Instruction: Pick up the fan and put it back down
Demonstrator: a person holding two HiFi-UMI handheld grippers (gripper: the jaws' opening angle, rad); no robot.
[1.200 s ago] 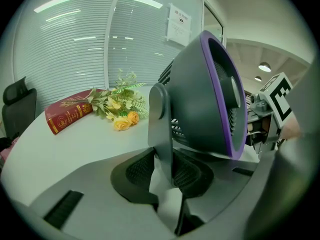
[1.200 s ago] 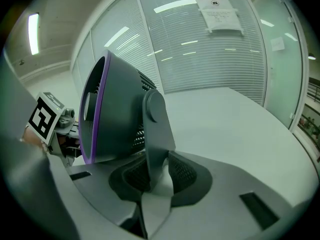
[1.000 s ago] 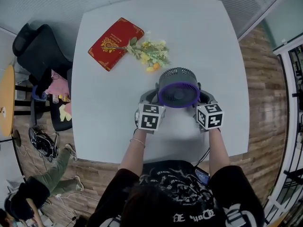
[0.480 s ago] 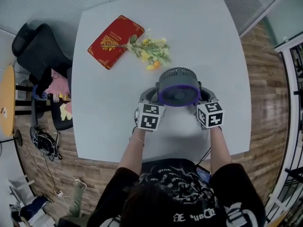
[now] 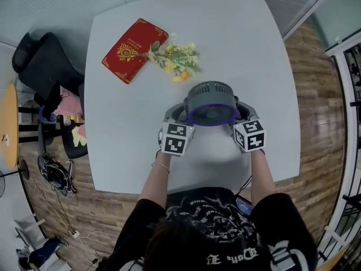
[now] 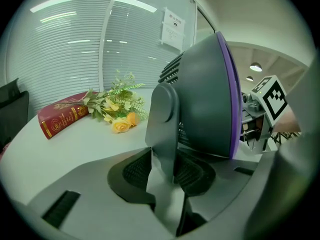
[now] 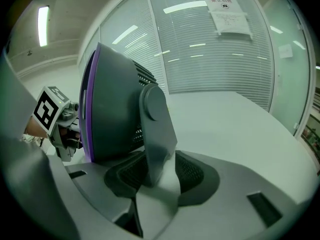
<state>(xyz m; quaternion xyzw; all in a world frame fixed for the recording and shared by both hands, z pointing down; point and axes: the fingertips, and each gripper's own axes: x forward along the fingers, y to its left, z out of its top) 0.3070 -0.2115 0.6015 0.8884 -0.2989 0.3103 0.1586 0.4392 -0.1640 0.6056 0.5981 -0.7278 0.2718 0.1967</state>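
The fan (image 5: 211, 103) stood on the tabletop (image 5: 242, 33) about midway between its left and right edges, somewhat nearer the near edge than the far one. Its purple-ringed face tilted up toward the person. The left gripper (image 5: 177, 113) sat at the fan's left side. Its jaws were opening, with the fan's left strut (image 6: 162, 119) between them and a sliver of light beside the strut, so the pads no longer clamped it. The right gripper (image 5: 243, 113) sat at the fan's right side, its jaws also opening. The right strut (image 7: 156, 134) stood between them, with a clear gap on its far side. Flowers (image 5: 179, 61) lay just beyond the fan. Their stems reached the red book (image 5: 134, 50), which lay toward the far left corner.
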